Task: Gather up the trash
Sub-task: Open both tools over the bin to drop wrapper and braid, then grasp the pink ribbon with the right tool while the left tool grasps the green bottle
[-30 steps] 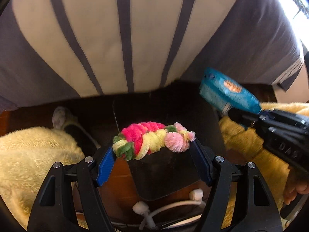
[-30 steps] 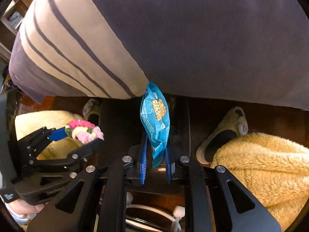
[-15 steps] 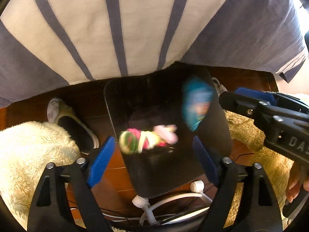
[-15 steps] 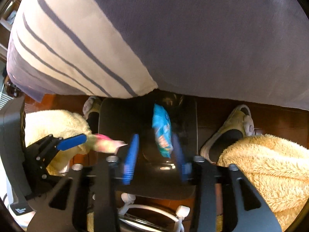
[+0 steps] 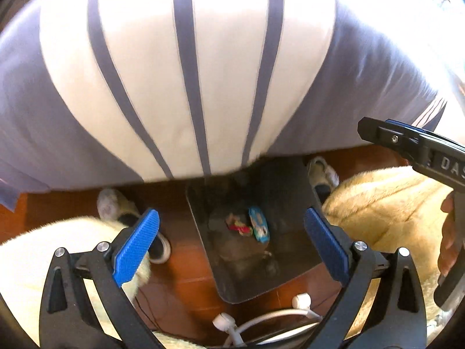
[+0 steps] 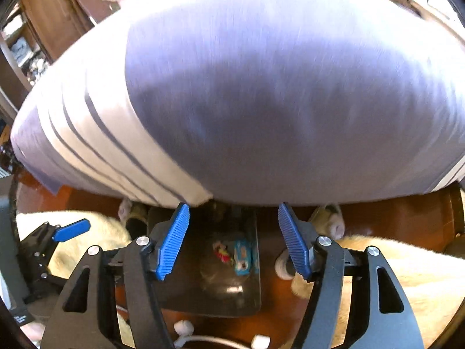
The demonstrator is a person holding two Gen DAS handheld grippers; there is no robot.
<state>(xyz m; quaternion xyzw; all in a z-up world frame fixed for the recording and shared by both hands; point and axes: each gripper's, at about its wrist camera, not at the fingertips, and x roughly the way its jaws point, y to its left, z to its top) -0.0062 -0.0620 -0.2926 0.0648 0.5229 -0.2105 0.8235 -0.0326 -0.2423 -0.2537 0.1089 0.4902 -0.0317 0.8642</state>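
A black bin (image 5: 293,258) (image 6: 162,293) stands on the floor below both grippers. At its bottom lie a pink, yellow and green pipe-cleaner twist (image 5: 239,225) (image 6: 222,252) and a blue snack wrapper (image 5: 258,224) (image 6: 242,257), side by side. My left gripper (image 5: 232,240) hangs above the bin with its jaws opening wide and nothing between them. My right gripper (image 6: 234,240) is also above the bin, jaws opening, empty. The right gripper (image 5: 412,148) shows at the right edge of the left wrist view, and the left one (image 6: 71,228) at the left of the right wrist view.
A bed with a purple and white striped cover (image 5: 186,81) (image 6: 261,101) overhangs the bin's far side. Fluffy cream trouser legs (image 5: 386,209) (image 6: 392,270) and slippers (image 5: 116,206) (image 6: 331,218) flank the bin on the wooden floor. White cables (image 5: 261,317) lie near its front.
Both grippers let go and rose. The pipe-cleaner twist left the left jaws and the blue wrapper left the right jaws; both fell to the bottom of the bin.
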